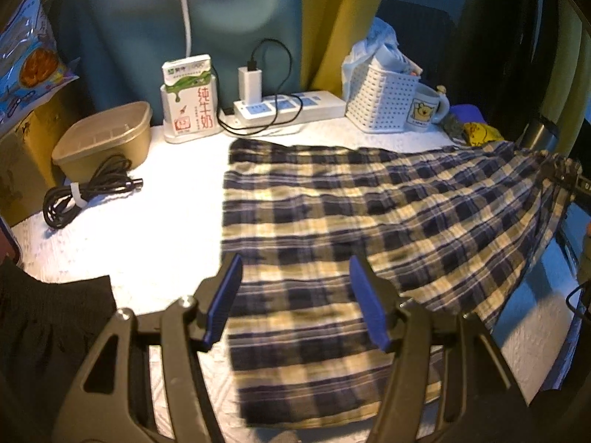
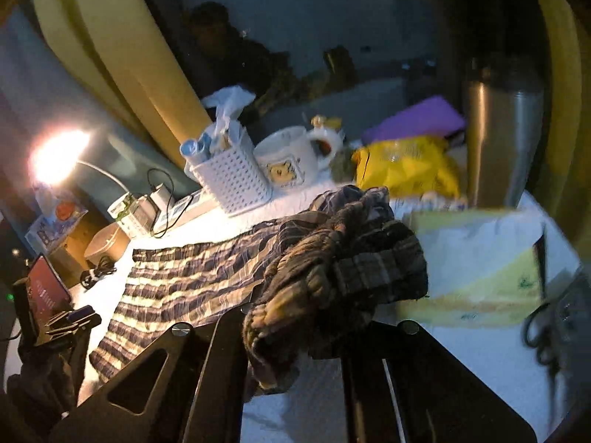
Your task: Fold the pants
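The plaid pants point(image 1: 351, 229) lie spread across the white table, legs toward the left, waist at the right. My left gripper point(image 1: 295, 295) is open and hovers just above the leg end, blue pads point(image 1: 225, 306) apart on each side of the cloth. My right gripper point(image 2: 295, 328) is shut on the bunched waistband point(image 2: 332, 288) and holds it lifted off the table; its fingertips are hidden under the cloth. It shows at the right edge of the left wrist view point(image 1: 565, 177). The left gripper shows far left in the right wrist view point(image 2: 74, 321).
Along the back stand a brown tub point(image 1: 103, 140), a milk carton point(image 1: 190, 99), a power strip with charger point(image 1: 288, 105), a white basket point(image 1: 380, 99) and a mug point(image 1: 424, 109). A coiled black cable point(image 1: 85, 192) lies at left. Black cloth point(image 1: 48, 325) lies near left. A steel flask point(image 2: 498, 129) and yellow bag point(image 2: 406, 166) stand at right.
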`<state>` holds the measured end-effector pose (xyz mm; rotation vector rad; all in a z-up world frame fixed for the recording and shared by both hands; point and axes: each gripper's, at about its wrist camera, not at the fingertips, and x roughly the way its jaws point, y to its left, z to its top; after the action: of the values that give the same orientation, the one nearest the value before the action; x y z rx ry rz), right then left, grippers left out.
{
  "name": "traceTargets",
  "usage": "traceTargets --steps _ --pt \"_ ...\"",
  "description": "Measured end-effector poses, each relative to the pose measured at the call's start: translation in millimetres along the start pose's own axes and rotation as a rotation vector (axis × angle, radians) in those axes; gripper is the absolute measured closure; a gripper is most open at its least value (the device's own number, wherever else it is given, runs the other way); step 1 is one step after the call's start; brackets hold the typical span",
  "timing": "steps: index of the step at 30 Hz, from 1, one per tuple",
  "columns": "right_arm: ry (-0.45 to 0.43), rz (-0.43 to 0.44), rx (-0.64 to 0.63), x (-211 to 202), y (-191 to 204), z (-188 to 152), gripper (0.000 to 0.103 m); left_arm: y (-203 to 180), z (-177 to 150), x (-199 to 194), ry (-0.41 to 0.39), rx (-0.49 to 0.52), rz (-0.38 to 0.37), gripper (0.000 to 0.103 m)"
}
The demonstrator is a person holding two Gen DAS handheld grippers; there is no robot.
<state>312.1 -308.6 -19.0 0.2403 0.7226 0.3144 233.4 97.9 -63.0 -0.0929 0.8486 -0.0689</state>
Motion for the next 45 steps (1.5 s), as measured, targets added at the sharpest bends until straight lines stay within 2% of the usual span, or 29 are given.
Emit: traceTargets --steps 5,9,13,19,24,27,31,32,33,34,35,37,38,40,45 --pt "-0.004 -0.036 -0.026 -2 12 5 0.094 10 -2 1 -0.015 -0.003 -0.025 0.041" --pt "-0.006 -0.056 -0.084 -4 41 11 0.094 19 0 -1 -0.051 0.013 -0.059 0.041" --pt "-0.019 -0.063 -0.160 -3 83 20 0.094 30 4 -9 -0.101 0.024 -0.076 0.041" --pt "-0.012 -0.025 -0.275 21 156 20 0.094 61 2 -24 -0.150 -0.031 -0.092 0.041" --pt "0.041 0.030 -0.380 57 225 4 0.094 82 -7 -31 -0.154 -0.053 -0.087 0.041" --pt "0.114 0.083 -0.429 86 260 -18 0.094 93 -14 -33 -0.147 -0.069 -0.077 0.041" --pt "0.275 0.124 -0.487 130 293 -63 0.093 104 -21 -37 -0.134 -0.082 -0.063 0.041" --pt "0.322 0.120 -0.503 140 298 -74 0.091 106 -22 -37 -0.131 -0.085 -0.058 0.041" --pt "0.376 0.122 -0.523 150 302 -88 0.082 107 -24 -38 -0.129 -0.086 -0.054 0.041" --pt "0.399 0.128 -0.526 154 304 -95 0.068 108 -25 -38 -0.125 -0.087 -0.051 0.041" --pt "0.407 0.143 -0.532 153 306 -99 0.062 108 -25 -38 -0.123 -0.087 -0.048 0.041" --pt "0.395 0.165 -0.556 145 307 -101 0.033 107 -26 -38 -0.121 -0.084 -0.045 0.041" --pt "0.389 0.184 -0.557 141 307 -100 0.029 106 -25 -38 -0.120 -0.082 -0.045 0.041" --pt "0.365 0.219 -0.549 127 302 -93 0.028 101 -23 -38 -0.119 -0.072 -0.049 0.041" --pt "0.311 0.209 -0.509 104 274 -77 0.028 78 -9 -38 -0.137 -0.036 -0.072 0.041"
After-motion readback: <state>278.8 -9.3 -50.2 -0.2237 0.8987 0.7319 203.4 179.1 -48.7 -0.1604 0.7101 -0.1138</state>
